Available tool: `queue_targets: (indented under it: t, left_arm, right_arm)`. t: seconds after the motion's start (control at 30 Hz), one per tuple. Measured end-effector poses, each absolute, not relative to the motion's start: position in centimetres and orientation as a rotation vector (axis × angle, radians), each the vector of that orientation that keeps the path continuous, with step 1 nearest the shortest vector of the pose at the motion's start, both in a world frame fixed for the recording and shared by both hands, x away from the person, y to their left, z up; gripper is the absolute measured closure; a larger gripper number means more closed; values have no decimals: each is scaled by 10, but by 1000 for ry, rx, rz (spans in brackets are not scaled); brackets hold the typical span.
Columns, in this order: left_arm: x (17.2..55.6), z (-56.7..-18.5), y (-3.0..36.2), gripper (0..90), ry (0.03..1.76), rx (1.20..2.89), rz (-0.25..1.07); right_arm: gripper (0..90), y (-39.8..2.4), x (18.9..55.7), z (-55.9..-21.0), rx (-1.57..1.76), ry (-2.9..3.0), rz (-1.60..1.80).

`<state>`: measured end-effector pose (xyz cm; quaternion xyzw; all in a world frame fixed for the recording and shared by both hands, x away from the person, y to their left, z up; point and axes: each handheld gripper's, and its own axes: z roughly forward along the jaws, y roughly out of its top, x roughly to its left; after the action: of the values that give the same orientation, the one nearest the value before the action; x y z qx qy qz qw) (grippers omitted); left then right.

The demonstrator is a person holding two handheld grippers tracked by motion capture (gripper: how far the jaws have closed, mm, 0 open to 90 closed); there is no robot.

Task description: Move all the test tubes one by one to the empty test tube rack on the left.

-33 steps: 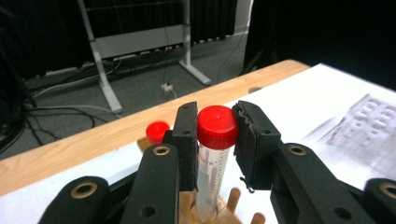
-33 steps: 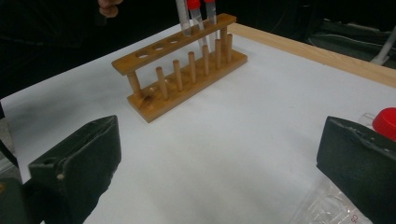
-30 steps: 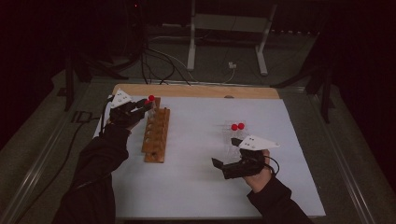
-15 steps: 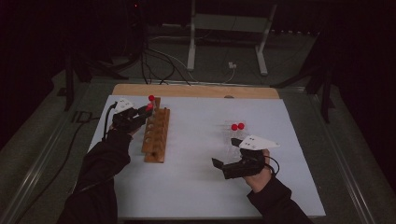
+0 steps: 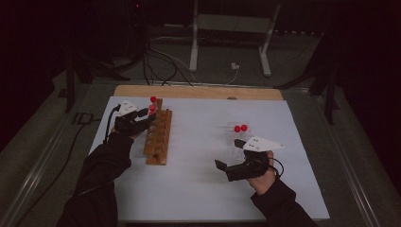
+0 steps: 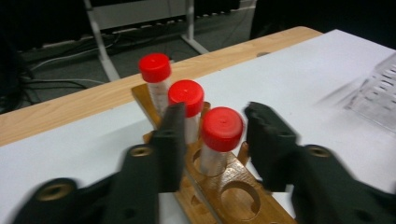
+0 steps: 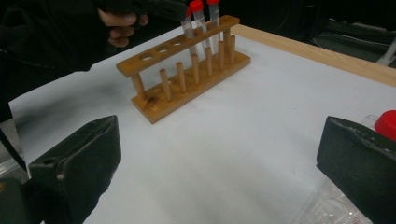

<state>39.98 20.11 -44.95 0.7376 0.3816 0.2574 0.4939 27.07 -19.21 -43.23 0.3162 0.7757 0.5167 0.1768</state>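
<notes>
A wooden tube rack (image 5: pixel 158 137) stands left of centre on the white sheet. Three clear tubes with red caps stand in its far holes. My left gripper (image 5: pixel 150 115) is at the nearest of them (image 6: pixel 222 128). Its jaws have just been opening and stand either side of that cap, a little off it. The other two caps (image 6: pixel 186 95) (image 6: pixel 155 67) sit behind. My right gripper (image 5: pixel 229 153) rests low on the sheet at the right, wide open, nothing between its jaws (image 7: pixel 219 154). It faces the rack (image 7: pixel 187 74).
Two more red-capped tubes (image 5: pixel 240 128) lie in a clear plastic tray (image 6: pixel 378 93) just beyond the right gripper. A wooden board edge (image 5: pixel 198 91) runs along the far side of the sheet. Cables and a metal stand (image 5: pixel 227 42) lie on the floor behind.
The left gripper has shifted slightly at the rack's far end. The right hand has kept still.
</notes>
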Motion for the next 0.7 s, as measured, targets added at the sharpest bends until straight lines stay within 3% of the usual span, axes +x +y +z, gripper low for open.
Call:
queue_targets:
  t: [0.33,0.43,0.7]
  left_arm:
    - [380,-435,197,160,855,1782,530]
    - [372,-432,196,89,832,1772,497]
    - [350,-432,187,31,738,1788,416]
  right_arm:
    - [0,-206,276,-421,898,2138,1448]
    - [0,-212,280,-417,913,2098,1413]
    - [0,-232,297,-416,978,2037,1353]
